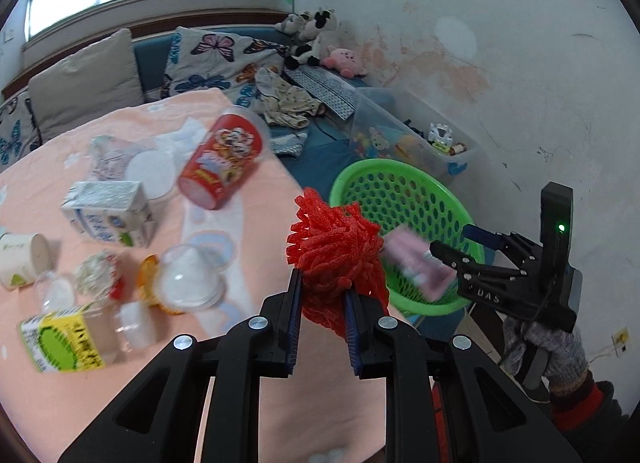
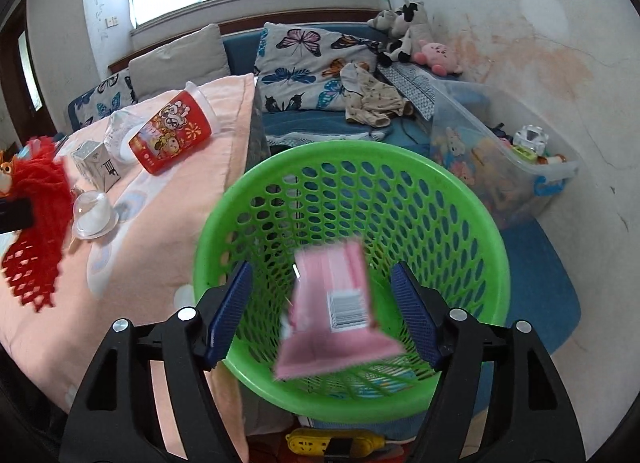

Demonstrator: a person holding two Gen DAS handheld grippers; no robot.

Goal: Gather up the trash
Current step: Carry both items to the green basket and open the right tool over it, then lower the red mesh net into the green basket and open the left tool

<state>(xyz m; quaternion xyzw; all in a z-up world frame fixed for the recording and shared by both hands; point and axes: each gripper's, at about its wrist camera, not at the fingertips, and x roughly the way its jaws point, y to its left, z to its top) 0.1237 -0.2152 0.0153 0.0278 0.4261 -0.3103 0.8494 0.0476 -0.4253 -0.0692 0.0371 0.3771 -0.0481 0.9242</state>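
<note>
The left claw (image 1: 322, 295) pinches a bunch of red plastic mesh netting (image 1: 336, 247) between its blue-padded fingers (image 1: 295, 323), the netting bulging up past the fingertips and trailing down between them, over the edge of the tabletop (image 1: 248, 199) draped in a peach cloth. To the right of that netting, the green perforated basket (image 1: 400, 199) stands beside the tabletop. The right claw (image 2: 322, 315) is spread wide over the basket's mouth, its blue pads (image 2: 230, 311) well apart, and a pink packet with a barcode (image 2: 336, 311) sits blurred in the gap between them, touching neither pad, framed inside the basket's rim (image 2: 208, 223); whether it has reached the bottom cannot be told. In the left wrist view the same pink packet (image 1: 416, 263) shows just beyond the right claw's (image 1: 440, 259) tips, against the basket wall. More trash lies on the tabletop: a red printed cup (image 1: 220, 161) on its side, a small white carton (image 1: 108, 211), a clear dome lid (image 1: 190, 281), a paper cup (image 1: 24, 259) tipped over, and a clear jar with a yellow and green label (image 1: 68, 339). Behind the basket stands a clear plastic toy bin (image 2: 500, 167), and a yellow power strip (image 2: 336, 443) lies on the floor below the basket.
</note>
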